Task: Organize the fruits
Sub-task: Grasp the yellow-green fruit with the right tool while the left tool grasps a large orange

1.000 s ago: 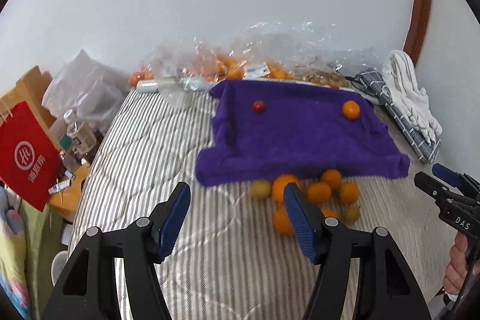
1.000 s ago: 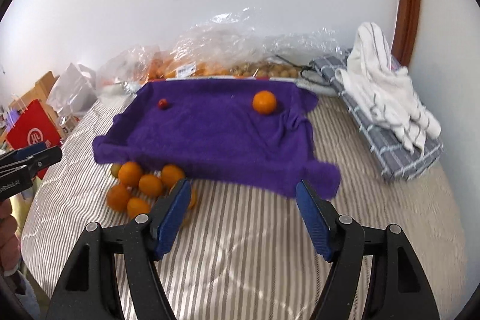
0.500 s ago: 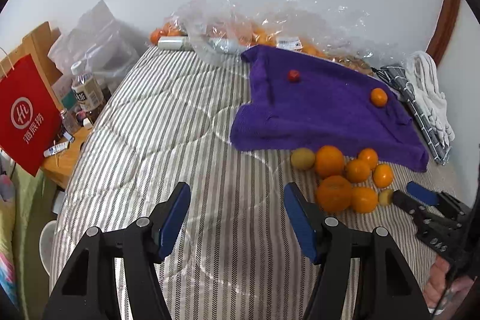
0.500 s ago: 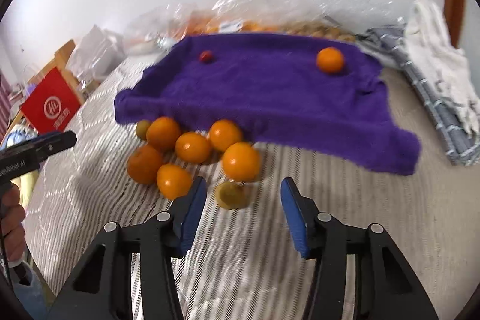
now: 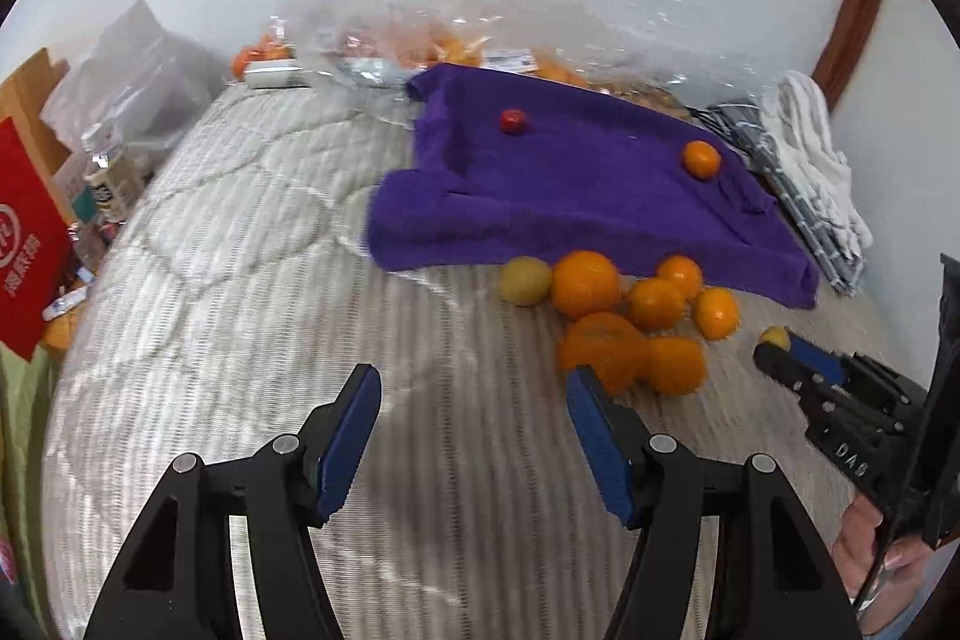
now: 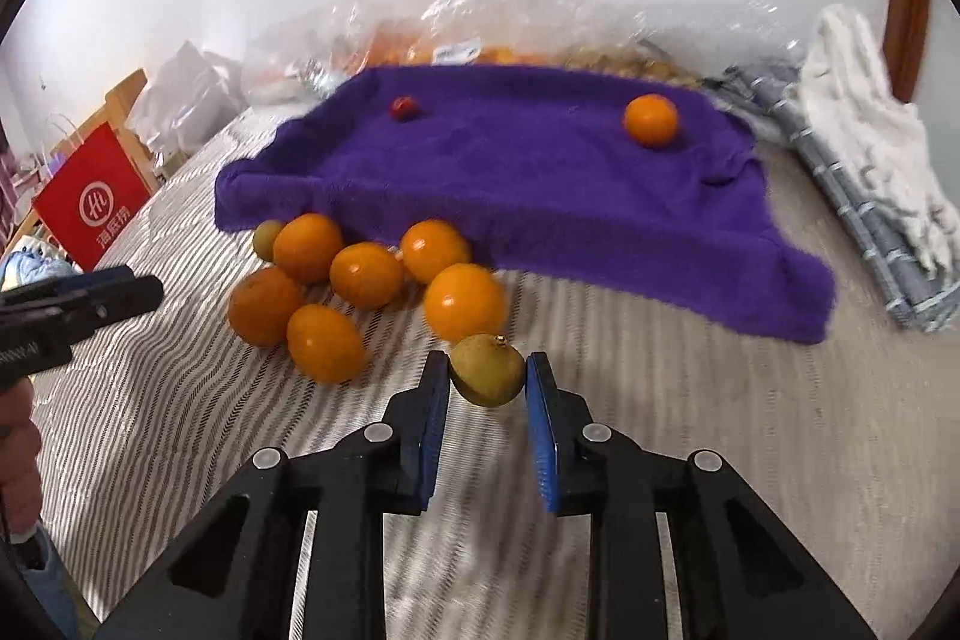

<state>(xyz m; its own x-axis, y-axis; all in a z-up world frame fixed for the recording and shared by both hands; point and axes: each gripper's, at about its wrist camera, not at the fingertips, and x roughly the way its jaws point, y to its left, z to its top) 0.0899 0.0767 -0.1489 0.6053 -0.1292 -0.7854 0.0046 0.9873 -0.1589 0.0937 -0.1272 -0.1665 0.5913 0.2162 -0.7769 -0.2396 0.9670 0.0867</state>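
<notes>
Right wrist view: right gripper [image 6: 487, 379] jaws clamp the yellow-green fruit [image 6: 486, 370], stem end up.

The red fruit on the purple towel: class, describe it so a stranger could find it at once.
Find the purple towel spread on the striped bed. Two fruits sit on it near its far edge. The red fruit is the left one, much smaller and darker than the orange to its right.
</notes>
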